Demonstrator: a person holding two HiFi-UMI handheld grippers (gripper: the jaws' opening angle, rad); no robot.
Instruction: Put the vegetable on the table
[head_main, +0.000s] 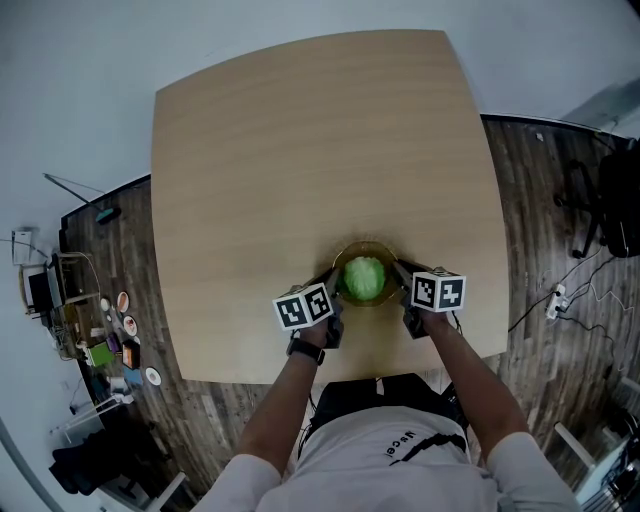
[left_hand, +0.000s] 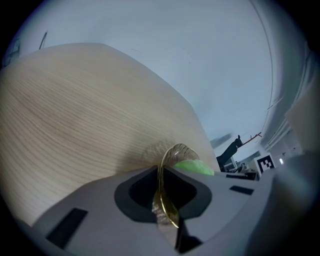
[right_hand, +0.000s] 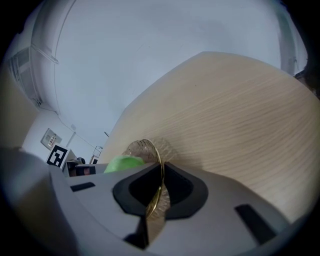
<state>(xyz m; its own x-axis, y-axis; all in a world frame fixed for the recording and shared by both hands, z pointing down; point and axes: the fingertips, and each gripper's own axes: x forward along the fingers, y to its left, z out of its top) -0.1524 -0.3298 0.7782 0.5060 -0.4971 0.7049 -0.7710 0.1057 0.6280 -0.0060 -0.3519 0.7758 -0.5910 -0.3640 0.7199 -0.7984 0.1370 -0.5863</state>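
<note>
A green leafy vegetable (head_main: 364, 279) lies in a clear glass bowl with a gold rim (head_main: 352, 250) near the front edge of the light wooden table (head_main: 300, 150). My left gripper (head_main: 334, 300) is shut on the bowl's left rim, and my right gripper (head_main: 402, 289) is shut on its right rim. In the left gripper view the gold rim (left_hand: 165, 185) passes between the jaws, with the vegetable (left_hand: 192, 167) just beyond. In the right gripper view the rim (right_hand: 159, 185) is pinched the same way, the vegetable (right_hand: 124, 163) to its left.
The table's front edge (head_main: 330, 365) is close to the person's body. Dark wood floor surrounds the table, with clutter on a rack (head_main: 105, 345) at the left and a black chair (head_main: 605, 205) and cables at the right.
</note>
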